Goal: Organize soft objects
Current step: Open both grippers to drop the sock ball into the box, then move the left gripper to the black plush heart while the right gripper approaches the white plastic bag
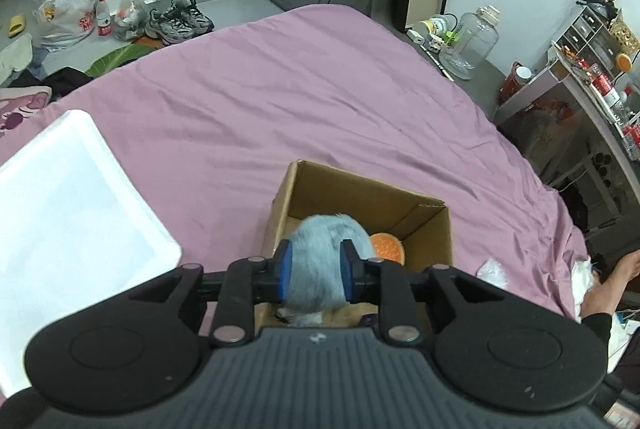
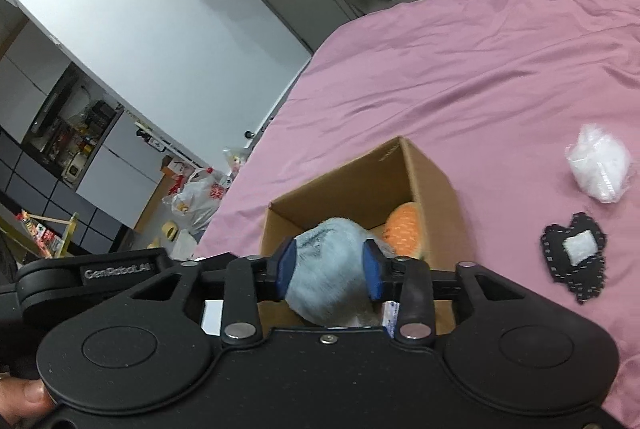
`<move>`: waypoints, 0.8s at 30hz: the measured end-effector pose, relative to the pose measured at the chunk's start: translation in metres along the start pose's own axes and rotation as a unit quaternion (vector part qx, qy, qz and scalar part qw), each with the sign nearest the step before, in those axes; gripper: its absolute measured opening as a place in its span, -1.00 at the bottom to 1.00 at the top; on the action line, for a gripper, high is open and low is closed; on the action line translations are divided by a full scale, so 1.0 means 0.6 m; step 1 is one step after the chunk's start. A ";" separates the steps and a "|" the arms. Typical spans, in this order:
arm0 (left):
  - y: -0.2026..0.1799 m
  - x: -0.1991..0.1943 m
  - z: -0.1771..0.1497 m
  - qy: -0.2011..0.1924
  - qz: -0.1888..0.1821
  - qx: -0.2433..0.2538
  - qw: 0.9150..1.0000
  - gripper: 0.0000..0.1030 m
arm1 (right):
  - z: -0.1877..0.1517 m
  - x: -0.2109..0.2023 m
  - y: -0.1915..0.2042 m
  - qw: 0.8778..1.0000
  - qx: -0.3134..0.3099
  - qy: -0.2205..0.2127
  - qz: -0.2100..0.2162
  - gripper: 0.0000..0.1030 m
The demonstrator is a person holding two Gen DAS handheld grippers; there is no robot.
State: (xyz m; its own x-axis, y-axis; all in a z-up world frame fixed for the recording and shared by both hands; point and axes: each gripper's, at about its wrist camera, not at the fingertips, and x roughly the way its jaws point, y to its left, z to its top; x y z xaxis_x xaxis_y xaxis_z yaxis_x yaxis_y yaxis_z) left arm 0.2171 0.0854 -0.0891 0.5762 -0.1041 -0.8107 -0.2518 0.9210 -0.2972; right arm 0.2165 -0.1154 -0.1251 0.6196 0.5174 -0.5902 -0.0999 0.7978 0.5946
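Note:
A pale blue fluffy plush [image 1: 324, 233] hangs over an open cardboard box [image 1: 424, 205] on the pink bed sheet. My left gripper [image 1: 316, 261] is shut on the plush, its blue pads pressing both sides. In the right wrist view the same plush [image 2: 328, 241] sits squeezed between the pads of my right gripper [image 2: 330, 261], above the box [image 2: 432, 185]. An orange soft ball [image 1: 386, 247] lies inside the box, showing beside the plush [image 2: 404, 229]. The box floor under the plush is hidden.
A white foam lid [image 1: 68, 209] lies left of the box. To its right on the sheet are a white crumpled bag [image 2: 598, 169] and a black patch with a white square [image 2: 574, 257]. A hand [image 1: 624, 269] rests at the bed's right edge.

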 end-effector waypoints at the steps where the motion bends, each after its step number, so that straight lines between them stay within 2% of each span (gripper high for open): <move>1: 0.001 -0.002 0.000 0.000 0.005 0.002 1.000 -0.45 | 0.000 -0.005 0.000 1.000 -0.001 -0.004 -0.004 -0.12; 7: 0.006 -0.018 -0.007 -0.003 0.008 0.004 1.000 -0.19 | 0.006 -0.029 -0.001 1.000 -0.007 -0.018 -0.021 0.17; 12: -0.002 -0.039 -0.014 -0.016 0.010 0.014 1.000 0.27 | 0.012 -0.053 0.003 0.999 -0.020 -0.028 -0.031 0.42; 15: -0.007 -0.054 -0.017 -0.027 0.010 0.021 0.999 0.44 | 0.018 -0.069 0.001 0.999 -0.019 -0.038 -0.034 0.51; 18: -0.013 -0.066 -0.020 -0.033 0.008 0.025 0.999 0.51 | 0.024 -0.086 -0.002 0.998 -0.015 -0.045 -0.037 0.54; 21: -0.019 -0.076 -0.025 -0.036 0.008 0.027 0.999 0.56 | 0.027 -0.104 -0.007 0.998 -0.011 -0.054 -0.040 0.74; 24: -0.025 -0.086 -0.032 -0.041 0.009 0.028 0.999 0.63 | 0.029 -0.121 -0.011 0.997 -0.010 -0.059 -0.039 0.78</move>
State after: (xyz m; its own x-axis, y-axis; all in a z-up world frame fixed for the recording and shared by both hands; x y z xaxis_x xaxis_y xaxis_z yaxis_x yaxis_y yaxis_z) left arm 0.1758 0.0698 -0.0524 0.6335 -0.0579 -0.7716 -0.2204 0.9424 -0.2517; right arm 0.1855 -0.1639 -0.0768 0.7137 0.4138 -0.5652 -0.0617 0.8409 0.5377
